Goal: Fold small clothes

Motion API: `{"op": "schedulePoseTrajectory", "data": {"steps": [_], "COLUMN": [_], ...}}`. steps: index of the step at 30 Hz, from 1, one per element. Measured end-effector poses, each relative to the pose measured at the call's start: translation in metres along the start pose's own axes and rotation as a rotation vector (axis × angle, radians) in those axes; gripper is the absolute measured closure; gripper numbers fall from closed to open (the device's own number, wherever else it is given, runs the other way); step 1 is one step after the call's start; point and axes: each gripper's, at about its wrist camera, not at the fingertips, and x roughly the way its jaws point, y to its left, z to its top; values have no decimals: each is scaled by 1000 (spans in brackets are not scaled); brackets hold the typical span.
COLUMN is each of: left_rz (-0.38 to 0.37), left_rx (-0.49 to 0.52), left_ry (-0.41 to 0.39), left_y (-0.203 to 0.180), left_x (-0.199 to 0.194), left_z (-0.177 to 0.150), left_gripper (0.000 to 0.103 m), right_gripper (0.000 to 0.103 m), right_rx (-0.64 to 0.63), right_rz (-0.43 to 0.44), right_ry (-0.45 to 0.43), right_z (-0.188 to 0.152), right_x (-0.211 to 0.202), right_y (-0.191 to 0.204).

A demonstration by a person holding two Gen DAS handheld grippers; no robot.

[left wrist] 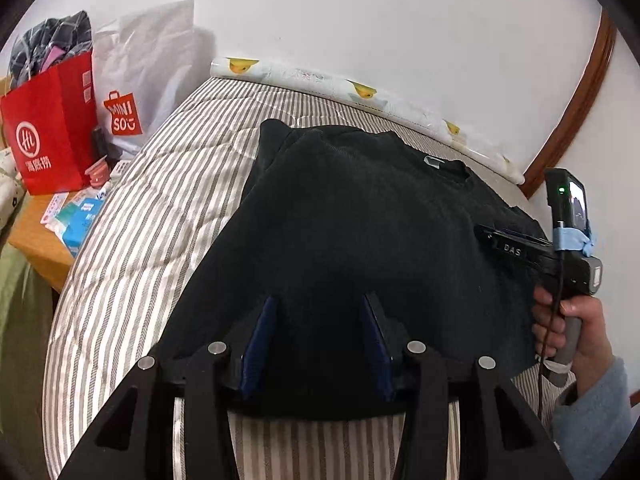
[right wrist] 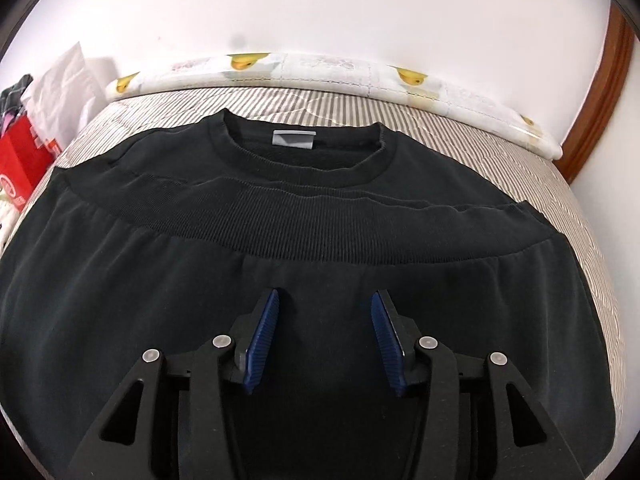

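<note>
One black sweatshirt (right wrist: 304, 240) fills mid-frame on my striped bed (left wrist: 152, 216); my left gripper (left wrist: 320, 304) and right gripper (right wrist: 324, 300) hover part-open, gripping nothing; two shopping bags (left wrist: 52, 120) upper left.

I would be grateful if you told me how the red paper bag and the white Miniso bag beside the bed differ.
The red paper bag is bright red with a white round logo; the white Miniso bag is white with a small red logo. The red paper bag is stuffed with checked cloth that sticks out of its top; no contents show above the white Miniso bag's top. Both stand upright, side by side, next to the striped bed.
</note>
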Motion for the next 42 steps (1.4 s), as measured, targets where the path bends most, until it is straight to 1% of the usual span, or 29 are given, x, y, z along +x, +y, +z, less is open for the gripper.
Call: {"op": "schedulePoseTrajectory", "data": {"steps": [6,9,11,14,17,20,22,24,26,29,34,38,40,42], "left_rz": [-25,-51,-56,-79,-87,-107,-105,-116,-122,-136,-174,-197,-197,-181], "left_rx": [14,5,13,19,5,-33,-60,-73,-81,-99,-158,-216,-239,-254], "left_ry": [-6,-5,-1,3,11,32,51,37,43,37,19,6,-3,-12], "left_y": [8,11,11,11,15,24,31,36,37,38,38,37,37,36], "left_x": [-11,-18,-23,-29,-31,-27,-23,-25,-26,-25,-16,-4,1,6], "left_z": [-14,-19,-23,-31,-39,-51,-58,-63,-62,-60,-53,-43,-38,-33], "left_gripper": [60,60,60,60,60,60,60,57,49,44,37,36,36,36], "right_gripper": [55,55,55,55,55,54,54,54,54,54,54,54,54,54], "right_rx": [-32,-78,-99,-106,-93,-77,-72,-74,-85,-99,-75,-77,-101,-133], "right_rz": [-25,-53,-64,-54,-30,-19,-17,-20,-30,-60,-56,-41,-47,-48], "right_ry": [6,-5,-20,-26,-13,-15,-22,-44,-67,-94,-115,-124,-134,-144], "right_z": [-8,-21,-32,-46,-59,-73,-81,-90,-98,-108,-124,-138,-146,-156], "right_x": [-9,-21,-30,-43,-52,-60,-65,-72,-77,-82,-89,-97,-101,-106], "right_y": [2,6,9,9,4,1,2,5,9,13,7,3,4,6]}}
